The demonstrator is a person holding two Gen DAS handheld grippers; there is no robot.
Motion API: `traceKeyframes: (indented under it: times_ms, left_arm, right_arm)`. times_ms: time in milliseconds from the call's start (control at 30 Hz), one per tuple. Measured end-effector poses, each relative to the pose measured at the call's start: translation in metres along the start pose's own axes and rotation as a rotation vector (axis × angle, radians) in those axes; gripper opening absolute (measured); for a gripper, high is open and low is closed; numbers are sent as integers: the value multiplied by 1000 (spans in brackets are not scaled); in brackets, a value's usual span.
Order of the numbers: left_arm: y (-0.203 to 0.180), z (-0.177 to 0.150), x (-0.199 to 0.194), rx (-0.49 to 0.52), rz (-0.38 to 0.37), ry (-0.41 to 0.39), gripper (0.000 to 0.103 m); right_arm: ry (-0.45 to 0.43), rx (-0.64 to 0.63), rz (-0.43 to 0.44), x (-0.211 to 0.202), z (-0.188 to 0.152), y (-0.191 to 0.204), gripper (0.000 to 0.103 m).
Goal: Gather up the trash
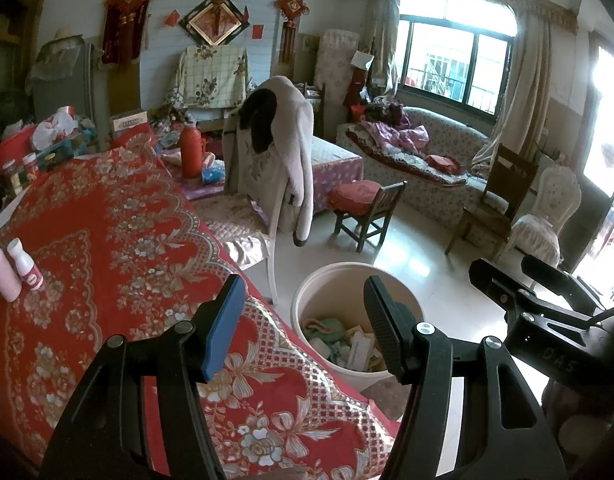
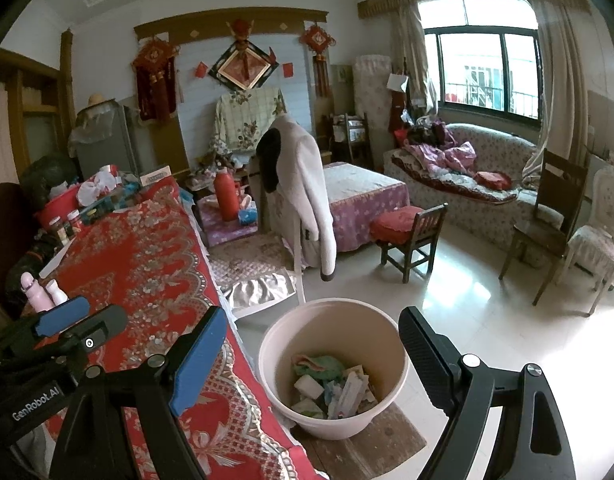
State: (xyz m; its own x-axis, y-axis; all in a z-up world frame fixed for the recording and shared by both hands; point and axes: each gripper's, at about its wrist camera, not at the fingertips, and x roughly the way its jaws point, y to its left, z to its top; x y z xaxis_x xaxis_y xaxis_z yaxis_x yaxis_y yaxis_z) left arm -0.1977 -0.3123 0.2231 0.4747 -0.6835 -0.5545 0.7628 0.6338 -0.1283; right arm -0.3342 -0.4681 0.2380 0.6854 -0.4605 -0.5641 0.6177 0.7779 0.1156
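My left hand-held gripper (image 1: 303, 328) stands about half open and holds nothing; my right hand-held gripper (image 2: 311, 364) gapes wider, also empty. Ahead of and below both stands one round, smooth pale plastic bucket (image 2: 279, 396), with crumpled paper and wrapper trash (image 2: 333, 390) heaped in its bottom. Left of my left hand-held gripper, two small pink-and-white plastic bottles (image 1: 13, 270) stand upright on the table's red floral woven cloth (image 1: 107, 240).

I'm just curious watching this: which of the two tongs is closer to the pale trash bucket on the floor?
Right. The right tongs hang open directly above the bucket, framing its trash. The left tongs, also open and empty, sit further over the red tablecloth, beside the bucket's table side.
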Motion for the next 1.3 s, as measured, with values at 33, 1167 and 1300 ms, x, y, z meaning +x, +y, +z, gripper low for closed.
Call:
traceKeyframes:
  times_ms: [33,1167,1300]
  left_arm:
    - [0,0,0,1,0,1,60]
    - [4,-1,0,-3,3,10,61]
    - [4,-1,0,-2,3,12,61]
  right_arm:
    - [1,1,0,0,0,-1,86]
    - [38,8,-14,7,-9,-13,86]
    - [41,8,-16,7,-9,-13,86]
